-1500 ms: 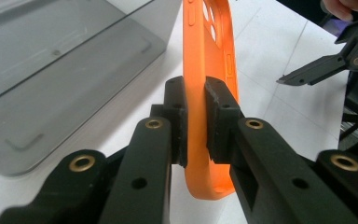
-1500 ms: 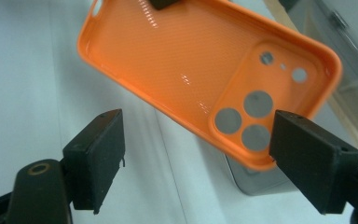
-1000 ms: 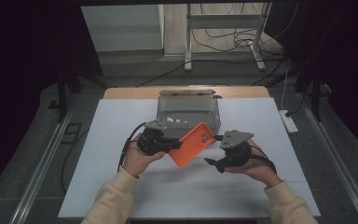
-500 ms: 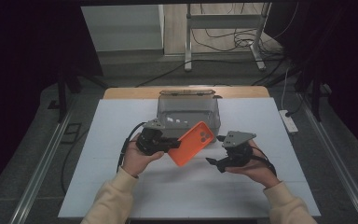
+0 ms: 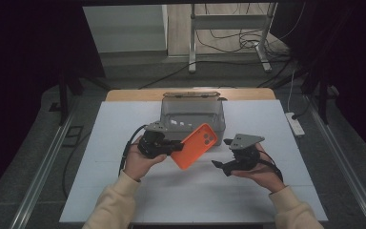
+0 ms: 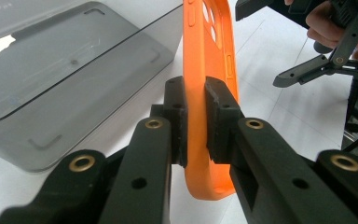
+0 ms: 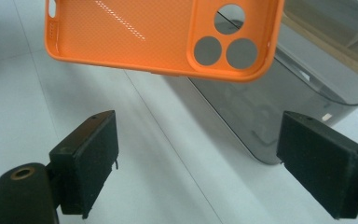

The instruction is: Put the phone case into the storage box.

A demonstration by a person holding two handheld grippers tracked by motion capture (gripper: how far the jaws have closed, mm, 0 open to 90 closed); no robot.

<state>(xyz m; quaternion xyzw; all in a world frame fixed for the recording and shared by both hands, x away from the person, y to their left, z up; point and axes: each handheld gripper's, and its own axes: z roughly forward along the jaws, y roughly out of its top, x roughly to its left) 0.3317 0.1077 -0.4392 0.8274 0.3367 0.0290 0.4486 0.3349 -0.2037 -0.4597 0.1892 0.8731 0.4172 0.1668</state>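
Observation:
An orange phone case (image 5: 194, 145) with three round camera holes hangs tilted above the white table, in front of a grey see-through box (image 5: 193, 112). My left gripper (image 5: 172, 146) is shut on the case's lower end; in the left gripper view both pads (image 6: 177, 112) press on the case (image 6: 209, 42). To the right of the case, apart from it, my right gripper (image 5: 221, 155) stands open. In the right gripper view its jaws (image 7: 205, 163) are spread wide with nothing between them. There the case's inner side (image 7: 158, 37) hangs above and beyond them.
The grey box (image 7: 270, 107) stands open-topped at the table's far middle, its flat base lying beside the left jaws (image 6: 51, 84). A wooden strip (image 5: 133, 94) runs along the far edge. A power strip (image 5: 295, 125) lies off the right side. White table (image 5: 100, 191) surrounds both hands.

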